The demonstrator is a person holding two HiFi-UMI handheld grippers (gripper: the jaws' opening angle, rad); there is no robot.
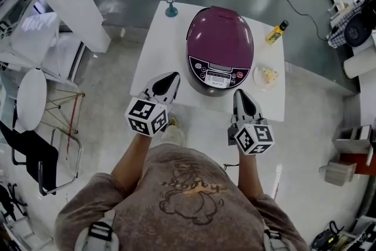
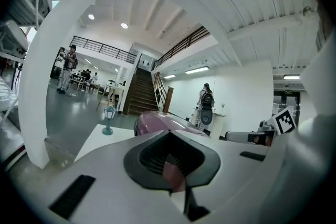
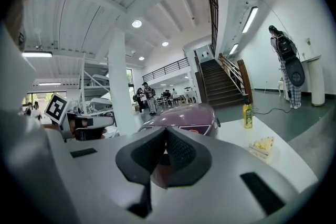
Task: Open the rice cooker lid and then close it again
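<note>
Mostly, the rice cooker (image 2: 160, 120) hides behind the closed left claw (image 2: 169, 131).

The rice cooker (image 1: 220, 53) stands upright on a small white table (image 1: 161, 38), around the middle of its width and close to the edge nearest the person. It is a rounded, oval thing. Its glossy plum-purple lid (image 1: 220, 32) is shut and sits flush over the body. Below the lid the front is silver-grey, with a control panel (image 1: 219, 74) that has a pale little display and several dark buttons, a couple of them red. That panel faces the person. Seen low from either side, the lid is a smooth dome catching the ceiling lights.
</note>
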